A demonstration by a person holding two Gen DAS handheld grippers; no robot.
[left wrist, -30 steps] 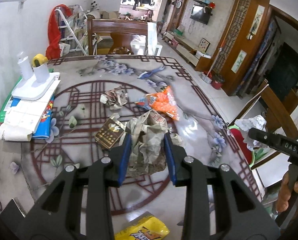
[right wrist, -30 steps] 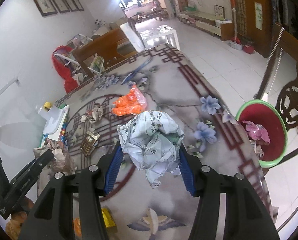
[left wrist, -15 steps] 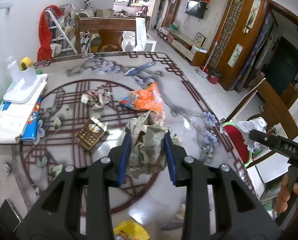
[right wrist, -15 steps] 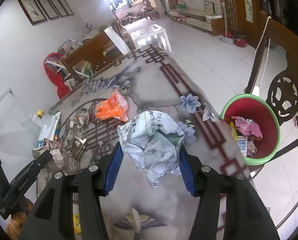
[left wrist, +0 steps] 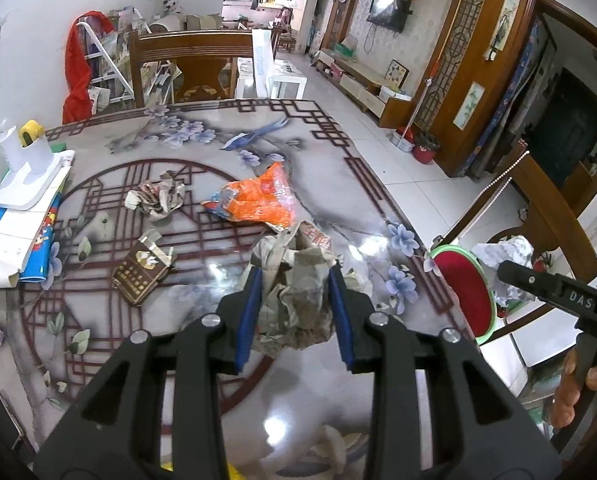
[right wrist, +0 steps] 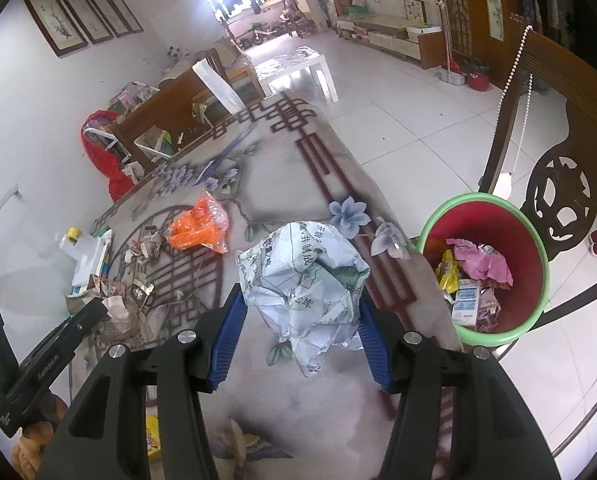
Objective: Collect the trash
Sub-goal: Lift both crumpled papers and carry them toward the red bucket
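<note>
My left gripper [left wrist: 296, 284] is shut on a crumpled brownish paper wad [left wrist: 298, 296] and holds it above the patterned table [left wrist: 202, 308]. My right gripper [right wrist: 300, 304] is shut on a crumpled white printed paper ball [right wrist: 304, 280], held above the table's right edge, left of the red bin with a green rim [right wrist: 534, 280]. The bin [left wrist: 464, 292] holds several wrappers. An orange plastic bag [left wrist: 258, 200], a small paper wad [left wrist: 158, 200] and a flattened brown box [left wrist: 140, 274] lie on the table.
A white stand with a yellow tape roll [left wrist: 28, 168] sits on stacked papers at the table's left edge. A yellow packet [right wrist: 152, 436] lies at the near edge. A carved wooden chair [right wrist: 558, 184] stands behind the bin. Another chair [left wrist: 186, 64] is at the far end.
Both grippers have moved forward and right with their paper wads. The bin now shows nearer and larger in the right wrist view.
</note>
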